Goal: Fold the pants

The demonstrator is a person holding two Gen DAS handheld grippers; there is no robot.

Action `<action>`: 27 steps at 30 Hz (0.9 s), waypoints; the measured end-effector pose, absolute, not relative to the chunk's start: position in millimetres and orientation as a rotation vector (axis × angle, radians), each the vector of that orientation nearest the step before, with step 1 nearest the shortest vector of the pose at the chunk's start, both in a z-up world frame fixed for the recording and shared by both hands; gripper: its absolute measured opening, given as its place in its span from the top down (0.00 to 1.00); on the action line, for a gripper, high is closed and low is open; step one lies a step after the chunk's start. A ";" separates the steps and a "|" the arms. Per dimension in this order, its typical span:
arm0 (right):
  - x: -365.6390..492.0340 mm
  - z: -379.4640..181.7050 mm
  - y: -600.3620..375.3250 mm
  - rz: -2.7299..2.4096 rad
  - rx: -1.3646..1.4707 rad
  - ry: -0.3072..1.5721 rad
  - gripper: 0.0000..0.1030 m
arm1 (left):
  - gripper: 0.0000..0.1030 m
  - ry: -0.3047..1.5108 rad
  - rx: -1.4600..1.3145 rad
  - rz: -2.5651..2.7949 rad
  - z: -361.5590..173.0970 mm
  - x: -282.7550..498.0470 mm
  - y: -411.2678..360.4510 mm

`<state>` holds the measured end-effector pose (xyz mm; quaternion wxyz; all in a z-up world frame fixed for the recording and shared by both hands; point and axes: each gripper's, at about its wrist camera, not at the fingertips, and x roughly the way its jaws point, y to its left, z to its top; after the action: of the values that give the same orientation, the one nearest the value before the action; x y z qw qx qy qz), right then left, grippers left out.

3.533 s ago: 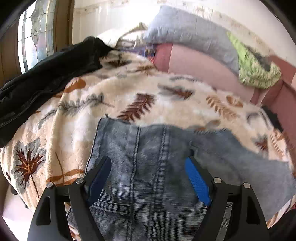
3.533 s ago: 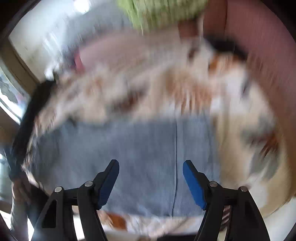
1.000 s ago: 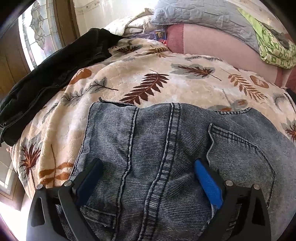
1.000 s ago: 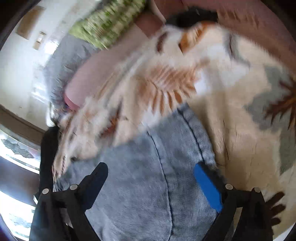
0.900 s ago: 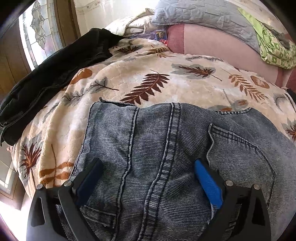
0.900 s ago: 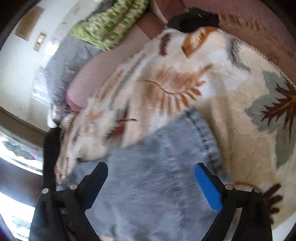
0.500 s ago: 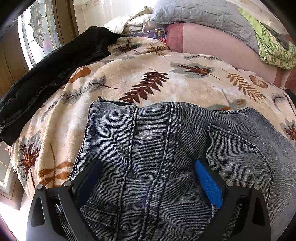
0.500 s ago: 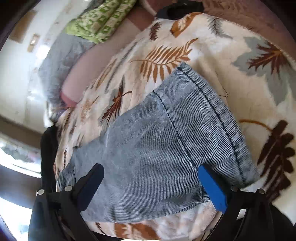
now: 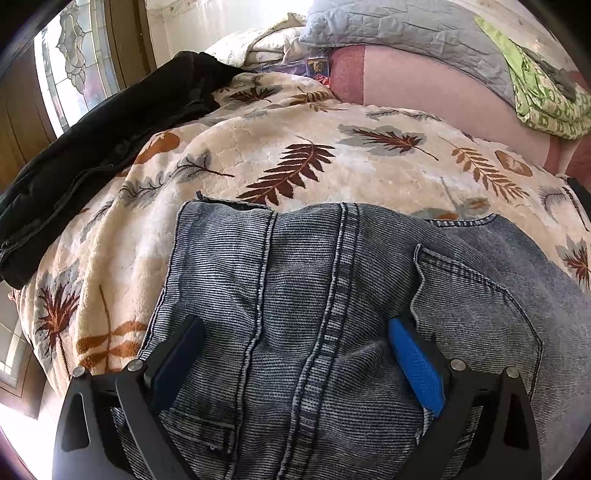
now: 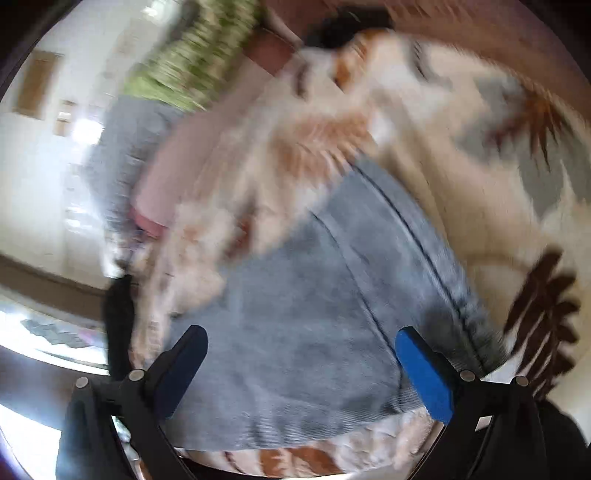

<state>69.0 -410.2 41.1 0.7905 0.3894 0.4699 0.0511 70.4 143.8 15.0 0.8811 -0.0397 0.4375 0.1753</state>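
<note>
Grey-blue denim pants (image 9: 295,266) lie spread flat on a leaf-patterned blanket (image 9: 295,147), seat side up with a back pocket (image 9: 480,314) to the right. My left gripper (image 9: 293,325) hovers low over the seat seam, open, with its fingers wide apart either side of it. The right wrist view is blurred by motion. In it a pant leg (image 10: 314,295) lies on the blanket (image 10: 480,206), its hem near the bed's front edge. My right gripper (image 10: 299,334) is above that leg, open wide and holding nothing.
A black jacket (image 9: 92,147) lies along the blanket's left side by a window (image 9: 74,74). Behind are a pink backrest (image 9: 424,81), a grey quilted pillow (image 9: 406,29) and a green patterned cloth (image 9: 546,99). The blanket drops off at the left and front edges.
The right gripper's view has swung and blurred, and its jaws stand slightly wider than a second ago. The pant leg stays lying on the blanket. The left view is unchanged.
</note>
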 end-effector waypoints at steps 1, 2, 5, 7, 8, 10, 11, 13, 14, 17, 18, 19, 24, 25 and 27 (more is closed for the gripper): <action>62.6 53.6 -415.4 0.097 0.819 0.969 0.00 | 0.04 0.909 -0.085 0.369 15.7 69.9 143.9; 56.2 61.1 -421.2 0.094 0.814 0.946 0.00 | 0.04 0.904 -0.088 0.376 16.8 69.1 144.4; 36.2 67.7 -442.1 0.078 0.878 0.904 0.00 | 0.04 0.868 -0.109 0.401 24.5 63.1 146.3; 23.3 58.9 -452.2 0.083 0.944 0.933 0.00 | 0.04 0.822 -0.102 0.425 35.4 58.5 144.2; 16.7 53.5 -455.5 0.089 0.977 0.945 0.00 | 0.04 0.803 -0.096 0.428 42.4 56.5 141.3; 3.5 42.6 -460.9 0.111 1.033 0.969 0.00 | 0.04 0.752 -0.105 0.408 57.7 49.7 130.9; -2.8 37.5 -463.7 0.120 1.054 0.979 0.00 | 0.04 0.736 -0.121 0.383 64.3 46.9 123.5; -4.2 21.6 -462.9 0.135 1.110 0.984 0.00 | 0.04 0.739 -0.173 0.281 73.1 47.5 102.9; -1.4 14.2 -464.0 0.139 1.138 0.986 0.00 | 0.04 0.748 -0.202 0.217 75.7 50.3 89.7; 4.1 -0.4 -467.9 0.146 1.187 0.971 0.00 | 0.04 0.792 -0.227 0.026 73.9 63.4 38.4; 4.0 -2.7 -470.7 0.144 1.194 0.959 0.00 | 0.04 0.801 -0.218 -0.013 71.2 66.7 20.9; 5.8 -7.7 -473.7 0.123 1.210 0.953 0.00 | 0.04 0.805 -0.205 -0.055 68.0 69.4 0.4; 11.7 -24.3 -482.7 0.101 1.276 0.929 0.00 | 0.04 0.865 -0.186 -0.224 53.0 78.0 -74.2; 11.6 -23.5 -483.6 0.099 1.279 0.912 0.00 | 0.04 0.878 -0.175 -0.254 49.5 79.3 -90.5; 11.1 -21.8 -484.8 0.106 1.273 0.888 0.00 | 0.04 0.902 -0.148 -0.285 43.8 81.5 -111.0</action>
<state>11.1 -484.8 -21.8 0.7123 0.5742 0.4007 0.0478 81.5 -111.0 43.8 0.8875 -0.0714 0.4342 -0.1369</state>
